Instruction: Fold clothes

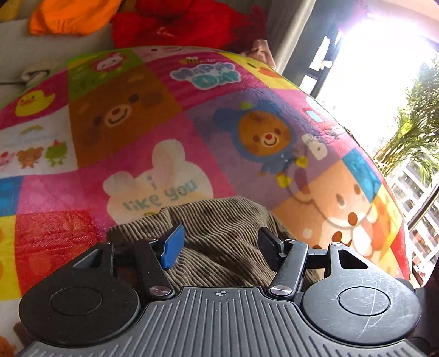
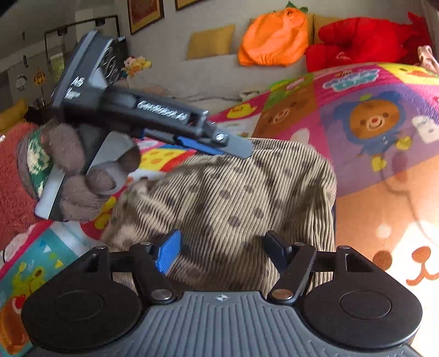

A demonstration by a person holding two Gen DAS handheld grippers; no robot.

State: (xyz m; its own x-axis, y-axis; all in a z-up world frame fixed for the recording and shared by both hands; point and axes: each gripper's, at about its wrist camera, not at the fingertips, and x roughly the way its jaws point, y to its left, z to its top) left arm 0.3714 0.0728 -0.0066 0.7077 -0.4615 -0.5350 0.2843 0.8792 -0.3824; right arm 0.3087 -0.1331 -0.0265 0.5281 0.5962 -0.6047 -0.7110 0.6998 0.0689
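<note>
Left wrist view, left to right. At 9 o'clock I see the patchwork cartoon blanket [image 1: 115, 115], which covers most of the frame; its panels show a duck, bears and a white rabbit. At 11 o'clock, beyond the blanket's far edge, an orange plush [image 1: 74, 16] lies just beside a red plush [image 1: 189, 24]. At 6 o'clock my left gripper [image 1: 221, 243] stands with its fingers spread wide. The blue pad [image 1: 173, 245] sits at the left and the black finger at the right. Between and below them lies the tan corduroy garment [image 1: 219, 233], bunched on the blanket. I cannot tell whether either fingertip touches the cloth. At 3 o'clock a bright window [image 1: 384, 68] shows a palm and buildings outside.

Right wrist view, left to right. At 9 o'clock a gloved hand [image 2: 79, 181] in brown knit grips the handle of the left gripper [image 2: 236, 147], seen side-on; a reddish fleece sleeve [image 2: 11, 186] runs behind it. That gripper's tip meets the top edge of the garment [image 2: 233, 192] near 12 o'clock. From this side I cannot read its opening. The garment lies at frame centre, rumpled, on the blanket [image 2: 370, 115]. At 6 o'clock my right gripper [image 2: 222, 252] is spread apart directly over the near part of the garment, gripping nothing. At 12 to 2 o'clock the orange plush [image 2: 271, 38] and red plush [image 2: 365, 41] rest against a grey sofa back [image 2: 175, 71].
</note>
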